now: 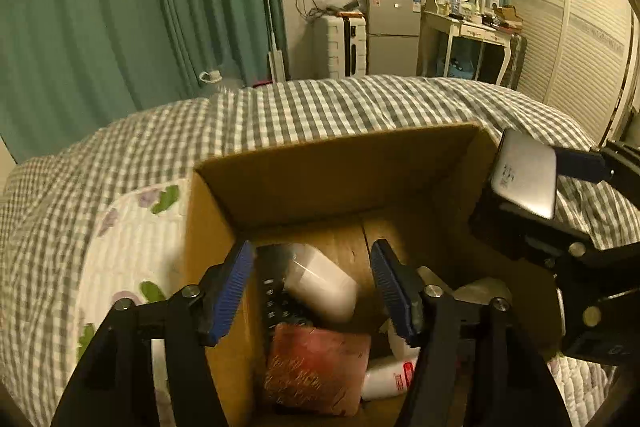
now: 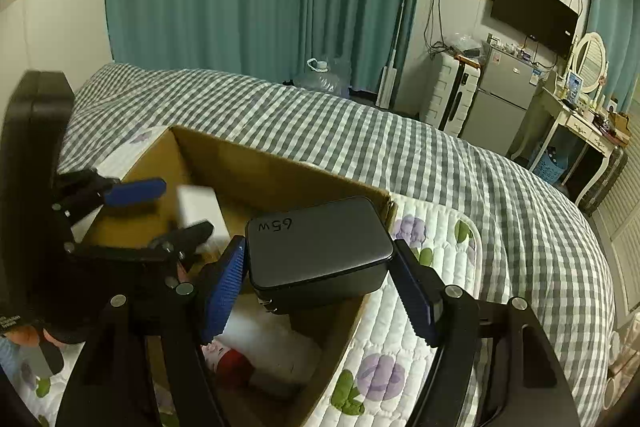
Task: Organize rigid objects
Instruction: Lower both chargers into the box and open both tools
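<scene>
A cardboard box (image 1: 340, 163) sits on the bed. Inside it lie a black remote (image 1: 272, 291), a blurred white block (image 1: 320, 285), a red pouch (image 1: 316, 367) and a white bottle (image 1: 388, 377). My left gripper (image 1: 312, 291) is open above the box, with the white block below it. My right gripper (image 2: 320, 279) is shut on a dark charger marked 65W (image 2: 320, 247), held above the box's (image 2: 280, 171) right edge. The charger also shows in the left wrist view (image 1: 524, 183), at the right.
The box rests on a white floral quilted pad (image 2: 400, 347) over a grey checked duvet (image 1: 320, 107). Green curtains (image 1: 120, 7), a suitcase (image 1: 344, 45), a small fridge (image 1: 392, 35) and a dressing table (image 1: 468, 31) stand beyond the bed.
</scene>
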Motion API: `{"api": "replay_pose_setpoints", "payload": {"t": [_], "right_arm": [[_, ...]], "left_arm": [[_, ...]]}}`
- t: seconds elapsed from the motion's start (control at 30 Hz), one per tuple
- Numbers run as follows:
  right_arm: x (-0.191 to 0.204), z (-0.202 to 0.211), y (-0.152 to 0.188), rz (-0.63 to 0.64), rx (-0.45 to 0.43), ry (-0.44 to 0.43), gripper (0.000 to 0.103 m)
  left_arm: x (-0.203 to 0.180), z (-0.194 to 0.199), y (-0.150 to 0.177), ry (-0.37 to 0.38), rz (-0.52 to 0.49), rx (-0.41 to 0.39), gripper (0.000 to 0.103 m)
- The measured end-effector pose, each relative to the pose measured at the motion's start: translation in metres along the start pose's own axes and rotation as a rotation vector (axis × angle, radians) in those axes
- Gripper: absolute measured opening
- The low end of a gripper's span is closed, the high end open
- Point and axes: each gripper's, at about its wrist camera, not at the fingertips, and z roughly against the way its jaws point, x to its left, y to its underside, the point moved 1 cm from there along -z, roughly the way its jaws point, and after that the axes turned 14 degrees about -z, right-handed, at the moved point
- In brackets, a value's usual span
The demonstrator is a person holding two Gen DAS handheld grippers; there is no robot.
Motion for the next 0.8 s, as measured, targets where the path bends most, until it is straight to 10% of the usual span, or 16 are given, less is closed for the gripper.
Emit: {"api": "replay_pose_setpoints", "payload": {"t": [0.8], "right_arm": [[0.036, -0.051, -0.005, -0.011, 0.009, 0.093, 0.071]], "left_arm": [[0.044, 0.031, 0.029, -0.067, 0.044, -0.055, 0.068]]}}
